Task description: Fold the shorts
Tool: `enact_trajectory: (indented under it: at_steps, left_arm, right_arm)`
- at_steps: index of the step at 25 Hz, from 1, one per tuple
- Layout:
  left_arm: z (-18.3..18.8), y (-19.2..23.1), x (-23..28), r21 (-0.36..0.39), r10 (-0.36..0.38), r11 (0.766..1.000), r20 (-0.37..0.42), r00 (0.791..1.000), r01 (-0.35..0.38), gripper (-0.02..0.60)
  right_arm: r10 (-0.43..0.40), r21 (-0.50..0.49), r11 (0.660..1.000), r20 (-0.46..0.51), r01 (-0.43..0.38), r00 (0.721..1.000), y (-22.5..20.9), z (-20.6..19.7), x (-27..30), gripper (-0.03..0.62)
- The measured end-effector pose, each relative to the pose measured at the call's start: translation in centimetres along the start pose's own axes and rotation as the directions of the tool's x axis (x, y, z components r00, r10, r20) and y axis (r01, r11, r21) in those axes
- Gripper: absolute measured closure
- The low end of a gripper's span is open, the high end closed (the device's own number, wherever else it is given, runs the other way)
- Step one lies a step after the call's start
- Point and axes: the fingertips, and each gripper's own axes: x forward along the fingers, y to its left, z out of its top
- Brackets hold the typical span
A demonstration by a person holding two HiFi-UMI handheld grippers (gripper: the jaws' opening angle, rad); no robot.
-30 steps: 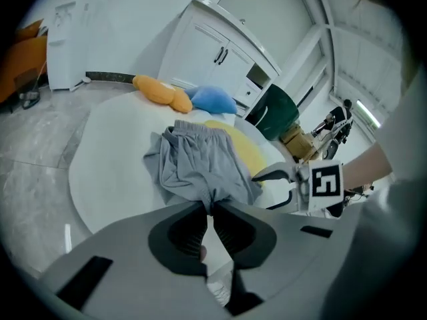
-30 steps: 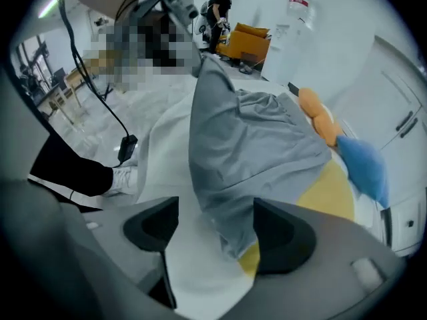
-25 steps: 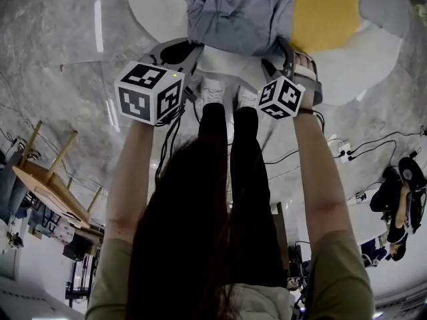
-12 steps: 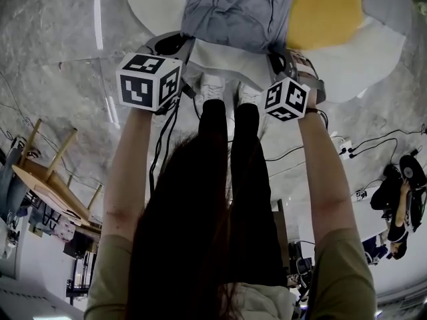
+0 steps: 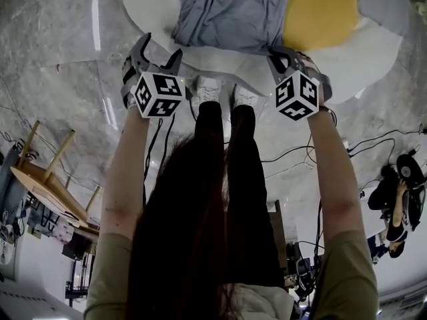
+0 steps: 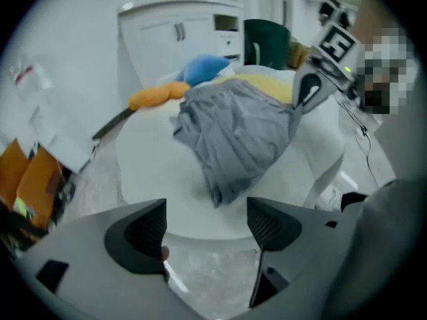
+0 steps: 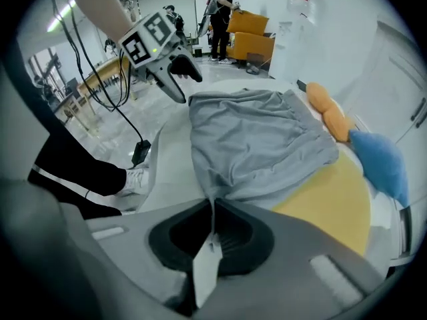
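Barely started imo: grey shorts (image 5: pixel 230 12) lie rumpled and unfolded on the white table (image 5: pixel 152 5), right gripper (image 5: pixel 283 55) pinched tight on their near-right corner, left gripper (image 5: pixel 159 51) just opened wide, holding nothing.

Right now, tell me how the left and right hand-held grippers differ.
The left hand-held gripper has jaws apart, just been opening, with nothing between them. The right hand-held gripper is shut on an edge of the shorts. The left one sits short of the shorts, by the table rim, while the right one touches them. Both point down toward the table.
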Motion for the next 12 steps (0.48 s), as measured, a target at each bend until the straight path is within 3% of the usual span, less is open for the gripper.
enact_trajectory:
  at_steps: [2, 5, 8, 12]
  left_arm:
    - [2.1, -1.7, -0.4, 0.200, 0.003, 0.980, 0.077, 0.997, -0.018, 0.202]
    - [4.1, -4.9, 0.4, 0.418, -0.052, 0.908, 0.096, 0.994, 0.007, 0.184]
    - [4.9, -5.8, 1.8, 0.461, -0.035, 0.888, 0.089, 0.995, -0.010, 0.184]
    - [4.5, -5.3, 3.6, 0.494, 0.019, 0.869, 0.050, 0.999, -0.041, 0.187]
  right_arm:
    - [0.047, 0.035, 0.998, 0.021, -0.047, 0.999, -0.1, 0.3, -0.6, 0.585]
    - [0.113, 0.117, 0.986, 0.066, -0.120, 0.991, -0.6, 1.1, -2.1, 0.585]
    - [0.160, 0.208, 0.961, 0.120, -0.182, 0.980, -1.2, 2.5, -3.6, 0.585]
    - [0.210, 0.209, 0.949, 0.143, -0.237, 0.967, -1.2, 3.4, -4.9, 0.585]
